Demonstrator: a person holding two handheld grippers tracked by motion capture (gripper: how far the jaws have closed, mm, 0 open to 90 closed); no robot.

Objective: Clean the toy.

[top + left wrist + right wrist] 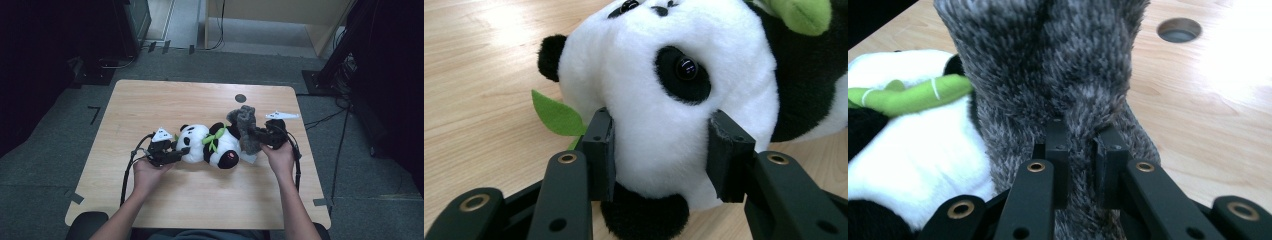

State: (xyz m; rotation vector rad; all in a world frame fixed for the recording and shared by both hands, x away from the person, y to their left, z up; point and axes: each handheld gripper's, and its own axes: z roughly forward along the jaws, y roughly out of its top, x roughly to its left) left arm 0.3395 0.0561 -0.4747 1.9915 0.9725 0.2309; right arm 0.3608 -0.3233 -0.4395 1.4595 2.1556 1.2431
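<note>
A black-and-white panda plush (pixel 210 142) lies on its back on the wooden table (pixel 165 100), head to the left. My left gripper (pixel 181 152) is shut on the panda's white head (pixel 664 100), one pad pressed into each side below the eye. A green felt leaf (pixel 556 115) sticks out beside the head. At the panda's other end my right gripper (pixel 257 136) is shut on a fold of a grey fuzzy garment (pixel 245 122), which stands up over the plush's lower body. In the right gripper view the pads (pixel 1058 145) pinch the grey pile (pixel 1048 60), next to the panda's belly (pixel 913 150) and its green bamboo stalk (pixel 913 92).
A round hole (pixel 240 98) sits in the tabletop just behind the grey garment, also seen as hole (pixel 1179 29). Bare wood lies in front of and behind the plush. Black equipment stands (pixel 345 45) and cables are on the floor at the right.
</note>
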